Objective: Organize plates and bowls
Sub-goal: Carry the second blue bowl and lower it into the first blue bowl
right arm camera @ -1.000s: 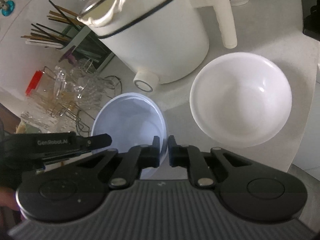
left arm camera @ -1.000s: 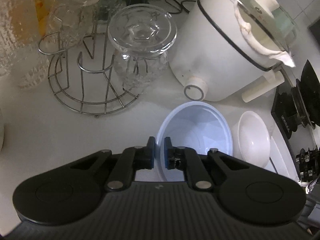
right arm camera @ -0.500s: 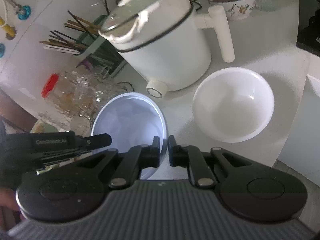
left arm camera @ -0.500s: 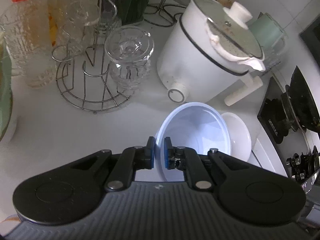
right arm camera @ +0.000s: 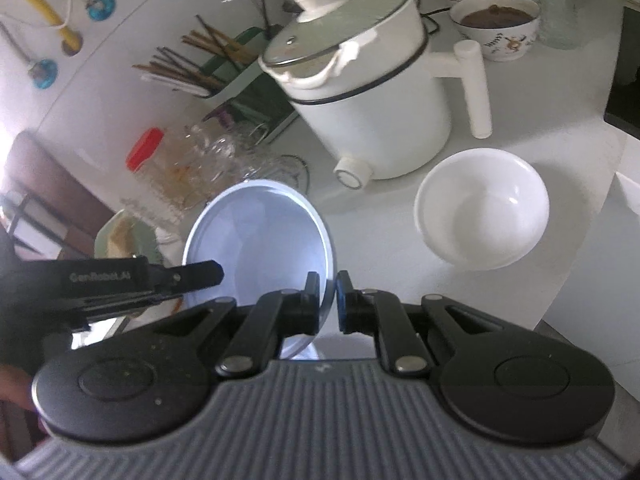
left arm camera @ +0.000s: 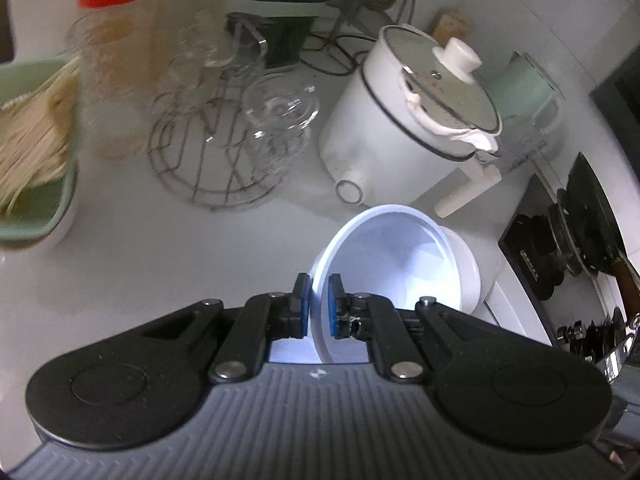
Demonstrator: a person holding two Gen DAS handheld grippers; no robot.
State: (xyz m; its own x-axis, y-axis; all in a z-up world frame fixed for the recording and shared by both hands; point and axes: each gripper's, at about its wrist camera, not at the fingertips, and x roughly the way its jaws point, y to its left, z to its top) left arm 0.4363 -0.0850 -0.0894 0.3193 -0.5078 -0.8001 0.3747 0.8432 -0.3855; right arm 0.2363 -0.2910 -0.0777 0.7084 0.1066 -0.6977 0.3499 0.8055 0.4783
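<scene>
**Operator:** Status of tongs?

**Technician:** Left gripper (left arm camera: 318,306) and right gripper (right arm camera: 328,302) each clamp the rim of the pale blue bowl (right arm camera: 260,248), held tilted above the counter (left arm camera: 160,248).

**Operator:** Handling?

**Technician:** Probably light, thin-walled, rigid and smooth; grip at the rim only, as it may slip.

**Operator:** Obstructions?

**Technician:** White bowl (right arm camera: 482,216) just beside; electric pot (right arm camera: 372,100) behind it; wire glass rack (left arm camera: 224,160) and red-capped jar (left arm camera: 112,80) further left.

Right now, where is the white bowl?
In the right view, the white bowl sits on the counter, right of the held blue bowl, before the white pot.
</scene>
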